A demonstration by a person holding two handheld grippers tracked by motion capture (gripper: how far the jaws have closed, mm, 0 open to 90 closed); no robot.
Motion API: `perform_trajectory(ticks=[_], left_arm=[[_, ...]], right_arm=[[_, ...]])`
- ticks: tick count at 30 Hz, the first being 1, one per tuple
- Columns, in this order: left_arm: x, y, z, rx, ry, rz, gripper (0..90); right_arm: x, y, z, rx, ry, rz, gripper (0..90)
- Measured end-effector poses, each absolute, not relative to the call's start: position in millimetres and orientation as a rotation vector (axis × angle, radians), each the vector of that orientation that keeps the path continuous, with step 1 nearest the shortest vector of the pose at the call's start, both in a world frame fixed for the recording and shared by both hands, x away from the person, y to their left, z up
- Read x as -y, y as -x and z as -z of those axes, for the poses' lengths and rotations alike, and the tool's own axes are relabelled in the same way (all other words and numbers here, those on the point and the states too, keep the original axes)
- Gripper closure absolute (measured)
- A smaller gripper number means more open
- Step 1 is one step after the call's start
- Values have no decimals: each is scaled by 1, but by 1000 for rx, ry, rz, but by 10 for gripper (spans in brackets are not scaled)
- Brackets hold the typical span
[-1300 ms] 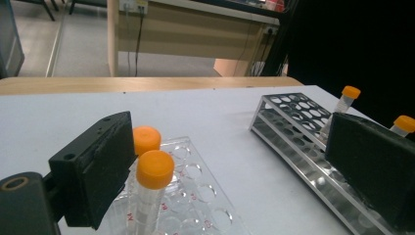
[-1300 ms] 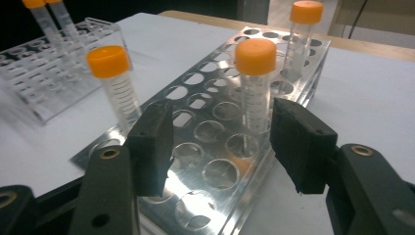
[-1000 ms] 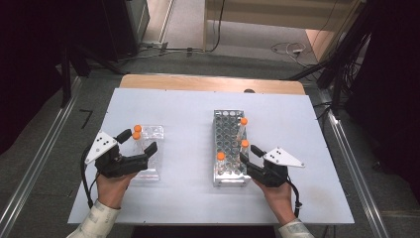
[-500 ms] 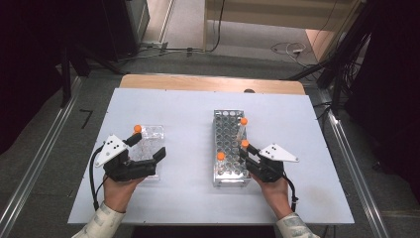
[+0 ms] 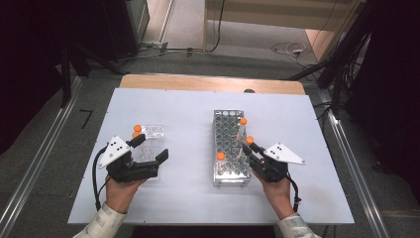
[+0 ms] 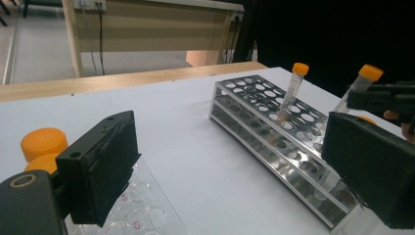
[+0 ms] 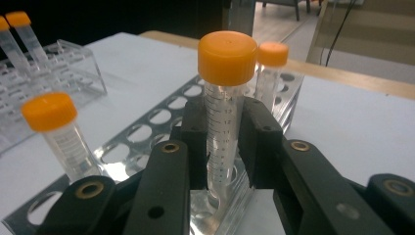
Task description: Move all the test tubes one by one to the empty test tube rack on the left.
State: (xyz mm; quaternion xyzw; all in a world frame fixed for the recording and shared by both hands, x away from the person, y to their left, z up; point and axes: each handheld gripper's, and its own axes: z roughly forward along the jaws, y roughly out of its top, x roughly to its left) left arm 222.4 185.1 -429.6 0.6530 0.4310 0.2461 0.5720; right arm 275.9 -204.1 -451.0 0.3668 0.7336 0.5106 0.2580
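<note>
A metal tube rack (image 5: 229, 171) stands right of centre with three orange-capped tubes in it. My right gripper (image 5: 251, 147) is at its right side, and its jaws have just been closing on one upright tube (image 7: 224, 122), which they now press from both sides; the same tube's cap (image 5: 249, 140) stands above the jaws. Two more tubes (image 7: 55, 128) (image 7: 270, 73) stand in the rack (image 7: 147, 127). At the left, my left gripper (image 5: 150, 148) is open over a clear plastic rack (image 5: 151, 133) that holds two orange-capped tubes (image 5: 136, 131). Its jaws (image 6: 235, 171) stand wide apart with nothing between them.
The white table top (image 5: 188, 114) has a wooden strip (image 5: 208, 83) along its far edge. Metal rails run down both sides of the table, and cables lie on the floor beyond it. A bare stretch of table separates the two racks.
The right gripper's jaws have closed onto the tube in the metal rack. The left gripper has turned slightly to the right over the clear rack.
</note>
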Motion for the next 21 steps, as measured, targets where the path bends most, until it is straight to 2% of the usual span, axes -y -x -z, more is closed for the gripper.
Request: perform_trajectory(ticks=[9, 21], left_arm=[[-184, -222, 430, -1001, -1536, -562, 65], [-181, -221, 429, -984, -1540, -550, 66]], right_arm=[[211, -264, 429, -1924, -960, -1464, 723], [213, -239, 416, -1964, -900, -1511, 723]])
